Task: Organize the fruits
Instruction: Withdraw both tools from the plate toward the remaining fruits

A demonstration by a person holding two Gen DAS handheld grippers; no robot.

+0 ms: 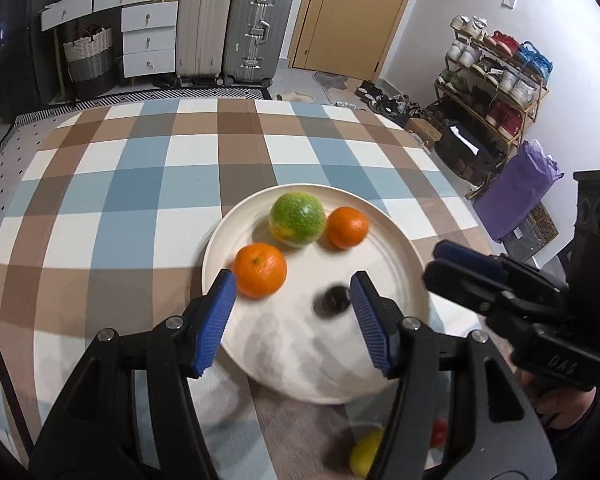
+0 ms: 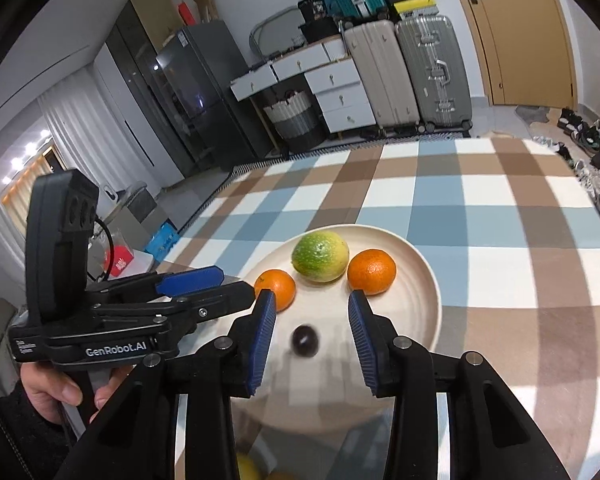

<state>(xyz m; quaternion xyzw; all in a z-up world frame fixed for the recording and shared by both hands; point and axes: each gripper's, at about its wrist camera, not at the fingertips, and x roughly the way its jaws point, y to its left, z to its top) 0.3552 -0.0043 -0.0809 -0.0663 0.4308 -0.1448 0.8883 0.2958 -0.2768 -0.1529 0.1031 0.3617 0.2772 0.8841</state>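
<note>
Both tongs, left (image 1: 292, 316) and right (image 2: 312, 338), are held apart, empty. Four fruits are gathered on the plate (image 1: 396, 344). More fruit is glimpsed below, unplaced.

Matt cream plate (image 1: 400, 256) on soft checked cloth (image 1: 140, 184); oranges (image 1: 261, 269) dimpled and glossy.

On the cream plate (image 1: 400, 256): green-yellow citrus (image 1: 297, 220) at twelve o'clock, oranges (image 1: 261, 270) (image 1: 347, 227) at ten and one, dark plum (image 1: 334, 301) centre.
</note>
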